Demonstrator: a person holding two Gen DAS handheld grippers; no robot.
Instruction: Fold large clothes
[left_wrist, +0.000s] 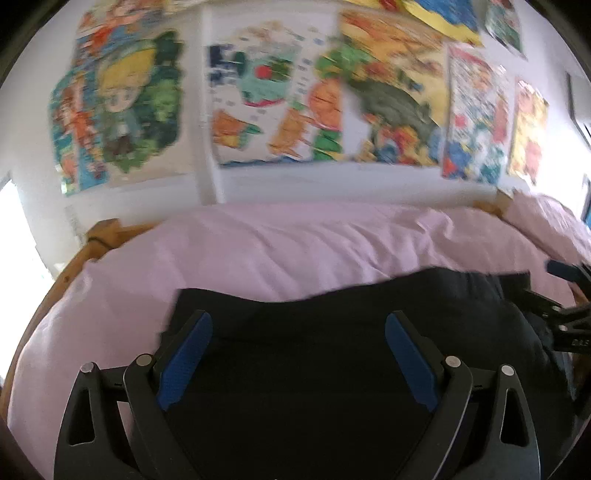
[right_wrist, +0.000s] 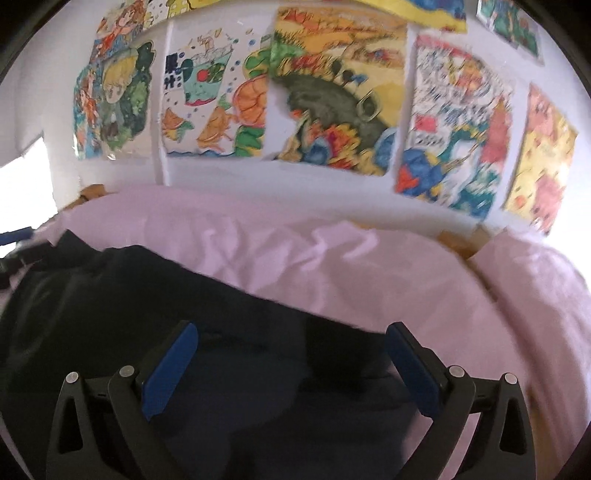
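Left gripper (left_wrist: 298, 332) and right gripper (right_wrist: 291, 343): we see both released, nothing between the pads. Dark garment (left_wrist: 332, 350) lies low in frame on the pink bedding (left_wrist: 258, 251), long axis left-to-right, directly beneath both.

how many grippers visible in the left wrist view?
2. The left gripper fills the foreground, open above the dark garment. The right gripper pokes in at the right edge, mostly cut off by the frame.
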